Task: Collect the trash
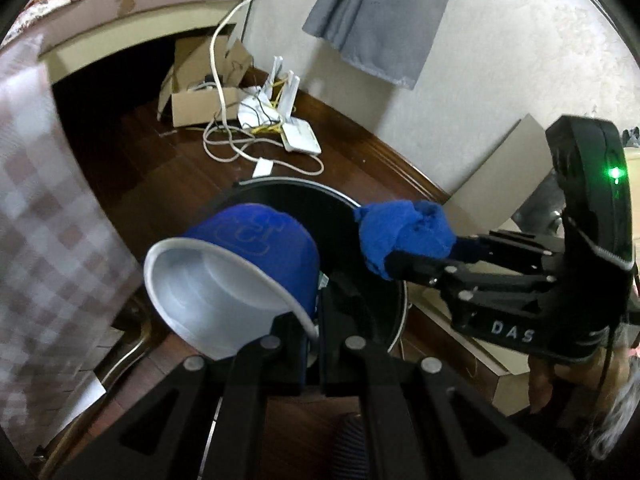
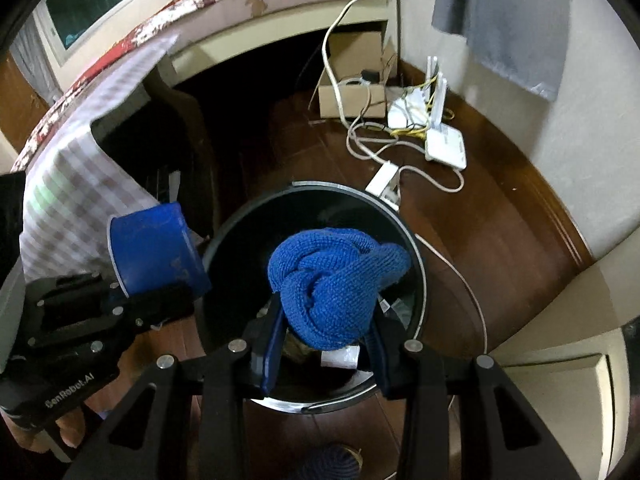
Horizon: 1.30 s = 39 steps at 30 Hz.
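Left gripper (image 1: pixel 316 320): jaws pinched tight on the rim of a blue paper cup (image 1: pixel 256 248), white inside, which tips sideways with its mouth turned back toward the camera

Right gripper (image 2: pixel 326 328): jaws partly apart and clamped on a knotted blue knit cloth (image 2: pixel 332 280), the blue pads pressing it from both sides

Trash bin (image 2: pixel 416 248): round, black, silver-rimmed, standing on the dark wooden floor (image 2: pixel 500 240) directly beneath the right gripper's fingers; the cloth hangs over its open mouth

Cup against bin: in the right wrist view the cup sits just outside the bin's rim, to the left of the cloth; in the left wrist view it overlaps the near edge of the bin

Inside the bin: scraps of white paper (image 2: pixel 340 358) show under the cloth

Beyond the bin: a white router (image 2: pixel 446 148) with tangled cables, a white power strip (image 2: pixel 384 180) and an open cardboard box (image 2: pixel 352 96) near the wall

Left of the grippers: a checked cloth (image 2: pixel 80 184) draped from the bed edge

Above: grey fabric (image 1: pixel 380 16) hanging on the wall
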{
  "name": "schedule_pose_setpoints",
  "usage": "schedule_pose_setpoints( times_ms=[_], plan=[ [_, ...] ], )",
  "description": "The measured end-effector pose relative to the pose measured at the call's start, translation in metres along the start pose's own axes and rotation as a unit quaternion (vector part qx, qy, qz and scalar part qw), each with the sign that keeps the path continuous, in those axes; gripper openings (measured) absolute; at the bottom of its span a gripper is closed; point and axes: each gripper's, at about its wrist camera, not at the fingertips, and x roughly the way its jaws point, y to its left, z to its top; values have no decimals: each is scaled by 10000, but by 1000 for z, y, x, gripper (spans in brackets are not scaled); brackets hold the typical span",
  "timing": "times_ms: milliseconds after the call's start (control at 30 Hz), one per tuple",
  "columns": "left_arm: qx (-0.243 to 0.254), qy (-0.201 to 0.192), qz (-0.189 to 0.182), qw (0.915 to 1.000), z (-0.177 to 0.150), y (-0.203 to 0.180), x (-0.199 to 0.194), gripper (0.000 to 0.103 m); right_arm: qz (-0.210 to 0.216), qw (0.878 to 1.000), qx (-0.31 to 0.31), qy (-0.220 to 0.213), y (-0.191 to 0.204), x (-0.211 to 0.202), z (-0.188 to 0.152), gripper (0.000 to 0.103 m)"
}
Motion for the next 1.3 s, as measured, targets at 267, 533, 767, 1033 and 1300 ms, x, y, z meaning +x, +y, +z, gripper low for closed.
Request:
schedule_pose_setpoints(
  times_ms=[267, 533, 767, 1033, 1300],
  plan=[
    [-538, 332, -772, 9950, -4, 18, 26, 27, 117, 9996, -167, 217, -3, 24, -2, 48],
    [-852, -15, 370, 9957, -21, 49, 13, 97, -520, 9983, 46, 270, -26, 33, -7, 102],
    [-689, -186, 1142, 9909, -27, 57, 8, 99, -771, 9965, -78, 308, -15, 38, -8, 102],
    [-740, -320, 1269, 9886, -29, 61, -12, 99, -750, 9970, -184, 106, 5, 23, 0, 102],
    [-698, -580, 1403, 9859, -31, 48, -59, 99, -806, 9962, -290, -141, 37, -10, 3, 102]
  ],
)
